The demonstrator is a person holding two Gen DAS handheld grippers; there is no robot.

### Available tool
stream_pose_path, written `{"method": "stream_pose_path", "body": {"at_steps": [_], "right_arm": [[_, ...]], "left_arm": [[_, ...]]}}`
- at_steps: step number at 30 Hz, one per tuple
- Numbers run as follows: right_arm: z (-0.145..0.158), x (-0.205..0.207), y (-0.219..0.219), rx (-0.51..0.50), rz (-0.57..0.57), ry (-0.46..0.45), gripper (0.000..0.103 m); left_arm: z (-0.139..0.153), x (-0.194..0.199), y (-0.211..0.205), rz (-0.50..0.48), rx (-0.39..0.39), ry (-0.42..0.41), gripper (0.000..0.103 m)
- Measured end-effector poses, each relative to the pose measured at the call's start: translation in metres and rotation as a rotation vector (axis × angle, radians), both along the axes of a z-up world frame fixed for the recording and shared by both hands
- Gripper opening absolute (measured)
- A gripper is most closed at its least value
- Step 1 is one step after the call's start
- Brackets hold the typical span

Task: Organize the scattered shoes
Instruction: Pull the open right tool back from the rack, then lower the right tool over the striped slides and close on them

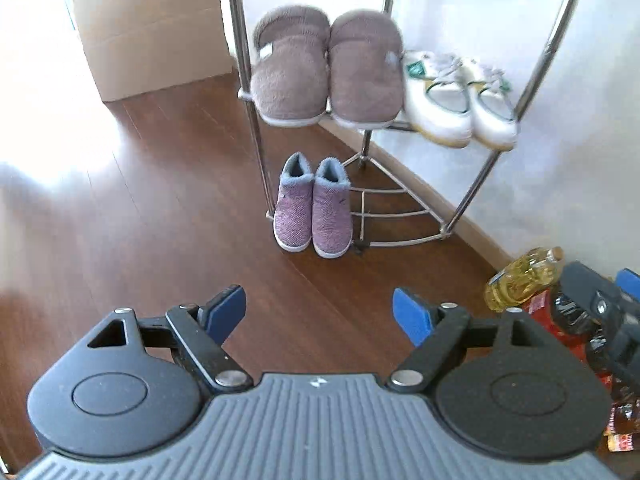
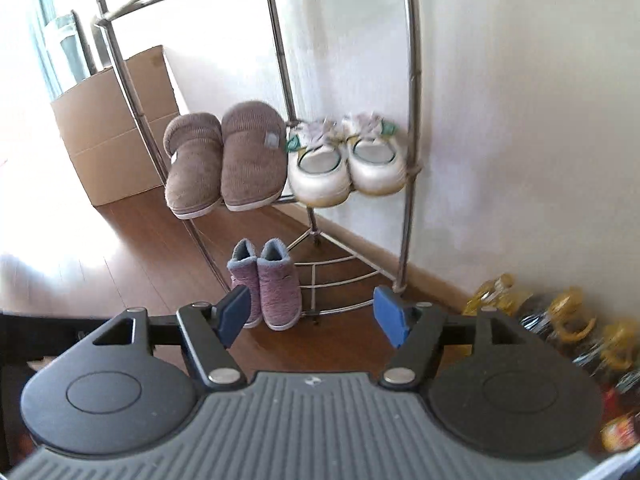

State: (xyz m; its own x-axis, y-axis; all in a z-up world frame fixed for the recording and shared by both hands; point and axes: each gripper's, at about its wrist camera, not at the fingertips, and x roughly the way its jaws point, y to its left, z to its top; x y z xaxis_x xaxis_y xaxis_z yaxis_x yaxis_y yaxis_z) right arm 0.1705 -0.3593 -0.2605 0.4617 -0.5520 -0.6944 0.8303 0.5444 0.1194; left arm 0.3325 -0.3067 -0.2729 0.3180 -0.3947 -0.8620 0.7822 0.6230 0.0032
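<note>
Shoes are sitting in three pairs on a metal corner rack, well ahead of and below both grippers. Brown plush slippers and white sneakers are resting side by side on the upper shelf; purple ankle slippers are standing on the lowest tier, at its left end. The left gripper is hanging with jaws wide apart, nothing between them. The right gripper is likewise holding nothing, jaws spread. Only the left view is catching the right gripper's body beside an oil bottle; only the right view is showing the rack's top rail and a row of bottles along the wall. A cardboard box is standing behind the rack. No writing is legible.
</note>
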Motion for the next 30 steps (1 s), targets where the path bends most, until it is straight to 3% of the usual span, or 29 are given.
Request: {"method": "stream_pose_path", "body": {"at_steps": [7,19,25,28,30], "right_arm": [[0.004,-0.018,0.012,0.014,-0.018,-0.011,0.065],[-0.020,0.015,0.034,0.020,-0.046,-0.001,0.067],[-0.039,0.027,0.046,0.026,-0.019,0.031,0.069],[-0.062,0.030,0.054,0.050,0.011,0.061,0.072],[-0.091,0.029,0.065,0.088,0.055,0.092,0.081]], "left_arm": [[0.008,-0.008,-0.001,-0.039,-0.025,-0.039,0.086],[-0.014,0.013,0.019,-0.092,-0.012,-0.029,0.085],[-0.043,0.022,0.033,-0.079,-0.004,0.003,0.086],[-0.066,0.026,0.051,-0.069,-0.007,0.012,0.086],[-0.089,0.032,0.076,-0.054,-0.017,0.008,0.087]]}}
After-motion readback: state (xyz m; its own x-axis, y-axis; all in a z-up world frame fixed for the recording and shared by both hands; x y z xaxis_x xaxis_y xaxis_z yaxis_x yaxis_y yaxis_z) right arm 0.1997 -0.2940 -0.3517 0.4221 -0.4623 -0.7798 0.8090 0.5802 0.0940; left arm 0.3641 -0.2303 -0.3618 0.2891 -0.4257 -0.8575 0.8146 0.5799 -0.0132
